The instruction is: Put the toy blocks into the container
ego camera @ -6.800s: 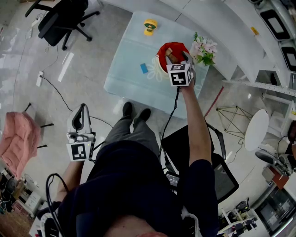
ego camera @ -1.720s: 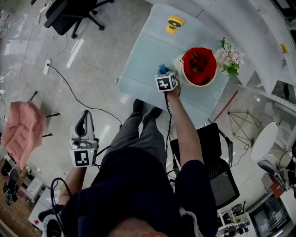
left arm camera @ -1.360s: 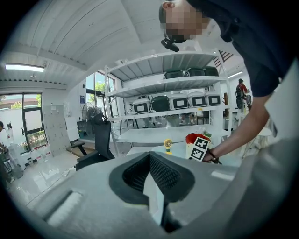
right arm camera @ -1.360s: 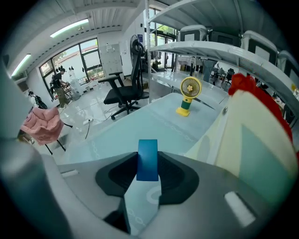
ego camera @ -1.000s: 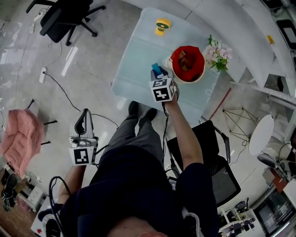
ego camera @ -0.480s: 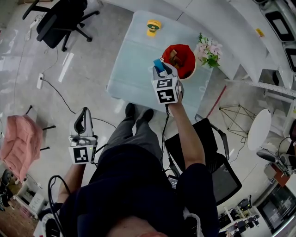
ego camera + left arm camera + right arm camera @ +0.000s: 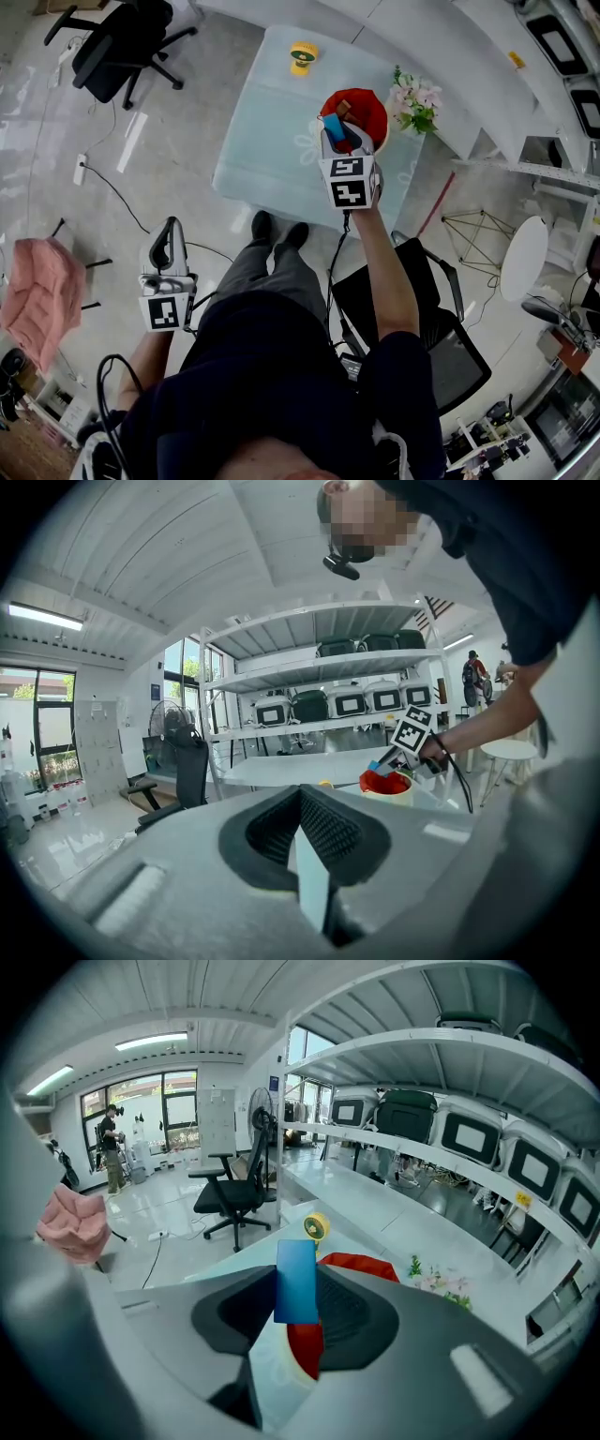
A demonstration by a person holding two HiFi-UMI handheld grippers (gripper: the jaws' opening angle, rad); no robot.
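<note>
My right gripper (image 7: 336, 134) is shut on a blue block (image 7: 333, 127) and holds it over the near rim of the red-lined container (image 7: 361, 108) on the glass table (image 7: 262, 122). Several blocks lie inside the container. In the right gripper view the blue block (image 7: 296, 1281) stands upright between the jaws, with the container (image 7: 361, 1267) just behind and below it. My left gripper (image 7: 167, 246) hangs low beside the person's leg, well away from the table, jaws together and holding nothing. From the left gripper view the container (image 7: 386, 782) shows far off.
A yellow round toy (image 7: 302, 56) sits at the table's far edge and a pot of flowers (image 7: 415, 98) stands right of the container. A black office chair (image 7: 103, 47) is on the floor at far left, another chair (image 7: 441, 337) behind the person, and a pink cloth (image 7: 37, 305) at left.
My right gripper has carried the blue block up from the table's left part and across to above the container. The left gripper has stayed by the leg.
</note>
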